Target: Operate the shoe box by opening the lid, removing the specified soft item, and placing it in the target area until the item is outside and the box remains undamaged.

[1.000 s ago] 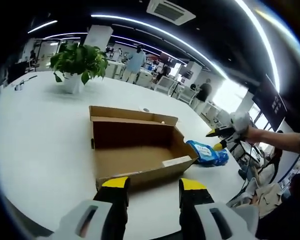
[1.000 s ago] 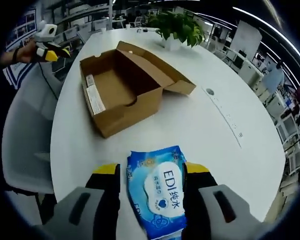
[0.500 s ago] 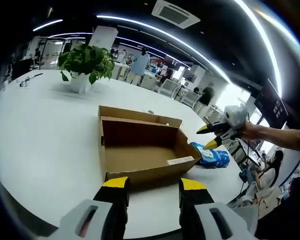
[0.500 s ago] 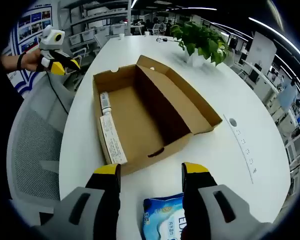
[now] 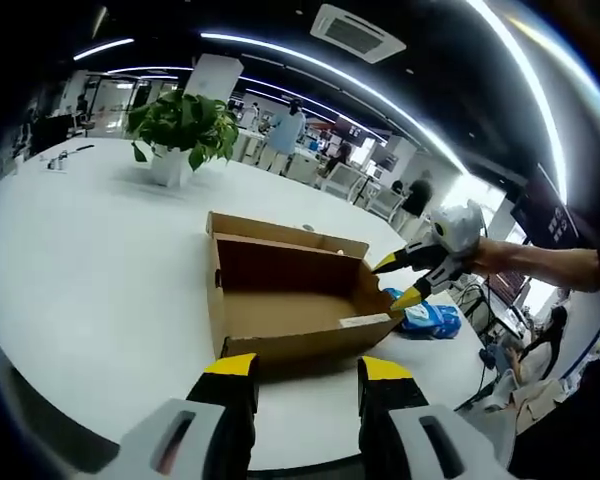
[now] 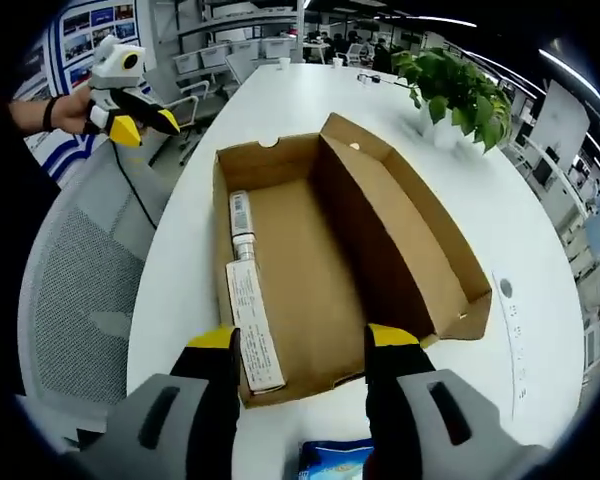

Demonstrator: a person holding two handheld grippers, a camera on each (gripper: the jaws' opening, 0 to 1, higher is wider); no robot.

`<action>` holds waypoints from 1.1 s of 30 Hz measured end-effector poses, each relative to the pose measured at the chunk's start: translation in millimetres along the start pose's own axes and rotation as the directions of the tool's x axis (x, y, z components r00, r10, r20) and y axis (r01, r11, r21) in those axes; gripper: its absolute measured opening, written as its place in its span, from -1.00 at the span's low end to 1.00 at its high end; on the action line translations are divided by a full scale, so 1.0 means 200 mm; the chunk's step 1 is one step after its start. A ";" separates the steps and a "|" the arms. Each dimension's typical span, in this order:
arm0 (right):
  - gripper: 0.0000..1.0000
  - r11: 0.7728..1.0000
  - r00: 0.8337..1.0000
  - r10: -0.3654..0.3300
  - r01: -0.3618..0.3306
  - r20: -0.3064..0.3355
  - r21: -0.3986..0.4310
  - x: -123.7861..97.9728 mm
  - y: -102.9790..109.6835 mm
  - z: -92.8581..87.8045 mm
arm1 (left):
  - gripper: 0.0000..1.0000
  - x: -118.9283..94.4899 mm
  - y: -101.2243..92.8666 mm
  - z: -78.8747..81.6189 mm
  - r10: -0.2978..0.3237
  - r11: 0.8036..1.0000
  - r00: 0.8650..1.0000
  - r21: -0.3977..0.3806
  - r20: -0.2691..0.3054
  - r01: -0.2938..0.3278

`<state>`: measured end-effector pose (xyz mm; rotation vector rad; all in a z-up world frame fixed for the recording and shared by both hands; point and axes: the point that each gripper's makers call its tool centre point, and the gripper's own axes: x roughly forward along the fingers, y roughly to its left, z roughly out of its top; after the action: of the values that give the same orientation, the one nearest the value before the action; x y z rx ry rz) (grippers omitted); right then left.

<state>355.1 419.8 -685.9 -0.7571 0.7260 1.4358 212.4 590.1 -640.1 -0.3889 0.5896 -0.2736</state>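
Note:
The open brown shoe box (image 5: pixel 290 305) lies on the white table (image 5: pixel 90 260), its inside bare except for white labels on the wall. A blue wipes pack (image 5: pixel 427 318) rests on the table just beyond the box's right end. My right gripper (image 5: pixel 393 283) comes in from the right, open, hovering above that end of the box. My left gripper (image 5: pixel 308 372) is open, held back from the box's near wall. In the right gripper view my right gripper (image 6: pixel 303 345) is open over the box (image 6: pixel 320 260), the wipes pack (image 6: pixel 335 462) below it, and the left gripper (image 6: pixel 148 124) is at upper left.
A potted plant (image 5: pixel 183 128) stands at the table's far side. A grey mesh chair (image 6: pixel 65 300) sits by the table edge next to the box. Desks and people fill the office behind. A round port (image 6: pixel 505 289) is set in the table.
My right gripper has lifted off the wipes pack, leaving it on the table, and moved forward over the open box. The left gripper has stayed roughly in place.

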 end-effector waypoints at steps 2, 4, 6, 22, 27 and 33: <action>-0.07 1.000 1.000 0.014 -0.014 -0.009 -0.010 0.03 -0.01 0.00 | -0.21 -0.01 0.00 0.00 0.002 1.000 1.000 -0.002 0.000 -0.002; -0.07 0.999 0.999 0.027 -0.028 -0.026 -0.026 0.06 0.00 0.00 | -0.21 -0.01 0.01 -0.01 0.003 1.000 1.000 -0.004 0.001 -0.003; -0.07 0.999 0.999 0.039 -0.040 -0.036 -0.035 0.09 -0.01 0.00 | -0.21 -0.01 0.00 0.00 0.002 1.000 1.000 -0.005 0.004 -0.002; -0.14 0.986 0.981 0.160 -0.165 -0.108 -0.036 0.25 0.04 -0.01 | -0.18 0.00 0.03 0.02 0.009 1.000 1.000 0.005 0.010 -0.009; -0.08 0.986 0.981 0.151 -0.158 -0.123 -0.046 0.26 0.03 -0.01 | -0.12 0.01 0.03 0.04 0.007 1.000 1.000 0.007 0.011 -0.007; -0.11 0.988 0.984 0.133 -0.141 -0.118 -0.058 0.23 0.03 -0.01 | -0.11 0.02 0.04 0.06 0.004 1.000 1.000 0.005 0.017 -0.004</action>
<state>349.7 445.1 -723.7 -0.8596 0.8352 1.5571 224.1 597.9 -636.4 -0.3845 0.5725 -0.2676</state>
